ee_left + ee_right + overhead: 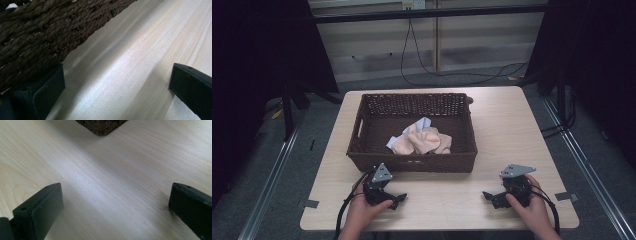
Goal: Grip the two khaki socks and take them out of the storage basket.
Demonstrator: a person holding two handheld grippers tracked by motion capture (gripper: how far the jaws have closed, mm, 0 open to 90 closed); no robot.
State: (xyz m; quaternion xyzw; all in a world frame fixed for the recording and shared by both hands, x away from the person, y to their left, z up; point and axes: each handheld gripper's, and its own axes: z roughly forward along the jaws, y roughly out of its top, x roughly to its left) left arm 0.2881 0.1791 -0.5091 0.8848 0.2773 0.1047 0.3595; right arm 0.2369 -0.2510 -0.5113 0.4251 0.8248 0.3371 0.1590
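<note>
One dark wicker basket (412,145) sits at the table's (507,130) centre. Inside it lie two cloths: one peach (424,141), and one pale blue (419,124) at its 11 o'clock. Two grippers rest at 7 (394,199) and 5 o'clock (491,197).

A pale wood-grain bench (507,125) with rounded corners stands on a grey floor (272,185). Strips of grey tape (565,196) sit at its near edges. Behind it runs a light wall (377,45) with horizontal bands, and a black cable (422,70) hangs down from a white socket (413,4) at the top and trails across the floor. A dark horizontal bar (427,14) crosses above. Black curtains (257,55) close in both sides. Metal rails (587,165) run along the floor left and right. The light is dim and even.
</note>
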